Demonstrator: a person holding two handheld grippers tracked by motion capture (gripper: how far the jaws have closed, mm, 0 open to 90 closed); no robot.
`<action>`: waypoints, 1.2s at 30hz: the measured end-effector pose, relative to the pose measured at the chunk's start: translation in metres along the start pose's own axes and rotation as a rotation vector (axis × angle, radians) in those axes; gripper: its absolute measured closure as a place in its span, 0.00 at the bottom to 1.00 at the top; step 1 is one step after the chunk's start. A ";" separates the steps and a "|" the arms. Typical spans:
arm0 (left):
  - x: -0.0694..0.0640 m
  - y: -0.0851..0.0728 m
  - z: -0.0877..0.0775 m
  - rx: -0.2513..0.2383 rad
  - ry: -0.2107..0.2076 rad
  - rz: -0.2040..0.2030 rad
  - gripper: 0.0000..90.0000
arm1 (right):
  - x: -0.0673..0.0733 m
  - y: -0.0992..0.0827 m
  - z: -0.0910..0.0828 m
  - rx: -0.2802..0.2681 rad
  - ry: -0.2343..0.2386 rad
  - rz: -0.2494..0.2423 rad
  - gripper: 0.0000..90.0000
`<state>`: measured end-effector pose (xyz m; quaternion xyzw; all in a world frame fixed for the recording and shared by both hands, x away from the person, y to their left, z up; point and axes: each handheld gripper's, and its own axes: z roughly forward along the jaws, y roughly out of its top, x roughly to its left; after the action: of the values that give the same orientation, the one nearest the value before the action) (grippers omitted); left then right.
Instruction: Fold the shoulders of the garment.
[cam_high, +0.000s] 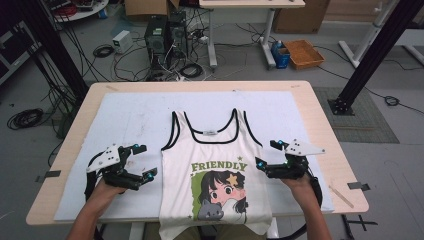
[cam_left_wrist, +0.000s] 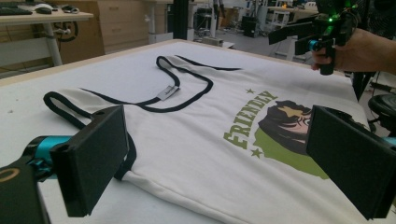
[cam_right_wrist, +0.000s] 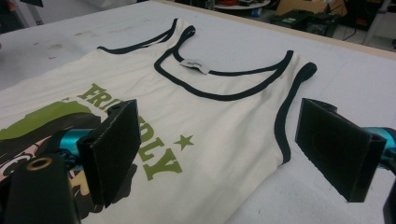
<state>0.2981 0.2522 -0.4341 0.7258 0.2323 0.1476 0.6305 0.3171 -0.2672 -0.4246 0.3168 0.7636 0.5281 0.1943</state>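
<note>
**Lying flat between two open grippers**

Lying face up in the middle of the worktop (cam_high: 320, 107), the cream tank top (cam_high: 215, 150) rests on a white mat (cam_high: 130, 115), straps toward the far edge and its hem hanging over the near edge. It carries black trim, the green word "FRIENDLY" and a cartoon print.

The left gripper (cam_high: 141, 161) hovers just beside the shirt's left side, its fingers (cam_left_wrist: 93, 156) spread wide and empty — nothing touches them. The right gripper (cam_high: 270, 154) sits at the opposite side, fingers (cam_right_wrist: 114, 147) equally wide and holding nothing.

Nothing lies between either gripper and the cloth.

The right gripper view shows the small neck label (cam_right_wrist: 194, 66) — a mere speck from above. The high view shows the floor behind: computer towers (cam_high: 165, 37), tangled cables and an orange tray (cam_high: 304, 53).
</note>
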 end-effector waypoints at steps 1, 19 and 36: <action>0.000 0.000 0.000 0.000 0.000 0.000 0.07 | 0.000 0.000 0.000 0.000 0.001 0.000 0.16; 0.001 0.000 -0.001 -0.011 0.023 -0.011 0.07 | -0.002 0.001 -0.001 -0.018 -0.015 0.014 0.16; 0.004 -0.002 -0.005 -0.011 0.047 -0.029 0.07 | -0.031 0.049 0.019 -0.062 -0.102 0.063 0.16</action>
<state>0.2988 0.2587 -0.4352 0.7152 0.2566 0.1568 0.6309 0.3649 -0.2637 -0.3873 0.3608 0.7255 0.5407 0.2260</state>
